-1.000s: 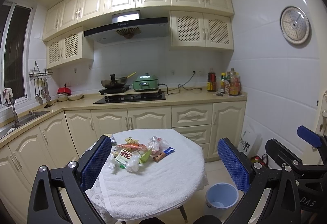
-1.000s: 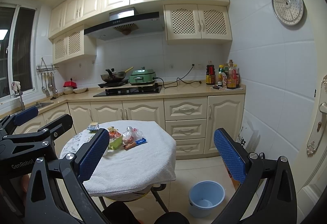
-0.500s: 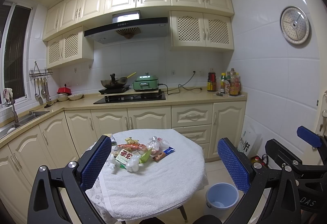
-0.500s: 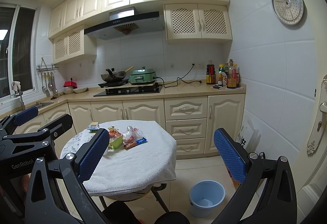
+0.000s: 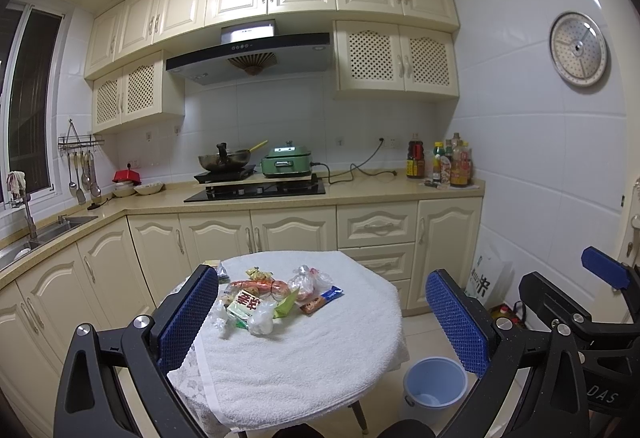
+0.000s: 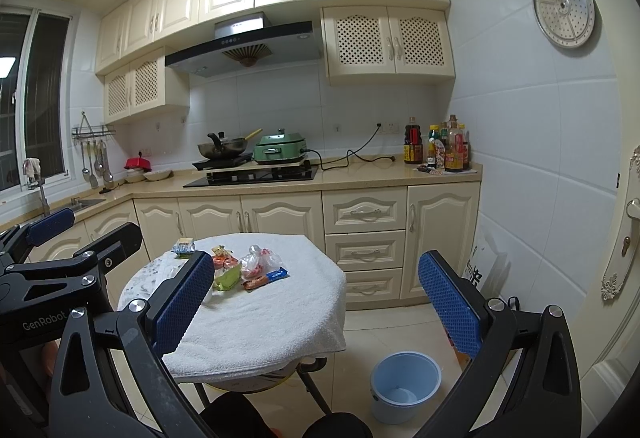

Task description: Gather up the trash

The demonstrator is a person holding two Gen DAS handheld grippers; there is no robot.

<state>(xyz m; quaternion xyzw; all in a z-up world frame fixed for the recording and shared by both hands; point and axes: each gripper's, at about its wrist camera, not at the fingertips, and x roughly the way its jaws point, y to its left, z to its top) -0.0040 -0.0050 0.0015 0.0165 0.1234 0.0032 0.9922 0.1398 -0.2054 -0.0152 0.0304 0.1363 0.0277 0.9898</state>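
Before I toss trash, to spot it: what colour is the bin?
Light blue bin; right wrist view.

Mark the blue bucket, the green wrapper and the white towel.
blue bucket (image 6: pixel 404 366): right wrist view, front rim.
green wrapper (image 6: pixel 227 277): right wrist view, its middle.
white towel (image 5: pixel 304 354): left wrist view, bare near part.

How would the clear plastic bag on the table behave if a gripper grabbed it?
The clear plastic bag looks crumpled and thin, so it would probably flop and deform. It seems light, likely lifting easily. Its glossy film may slip between the jaws.
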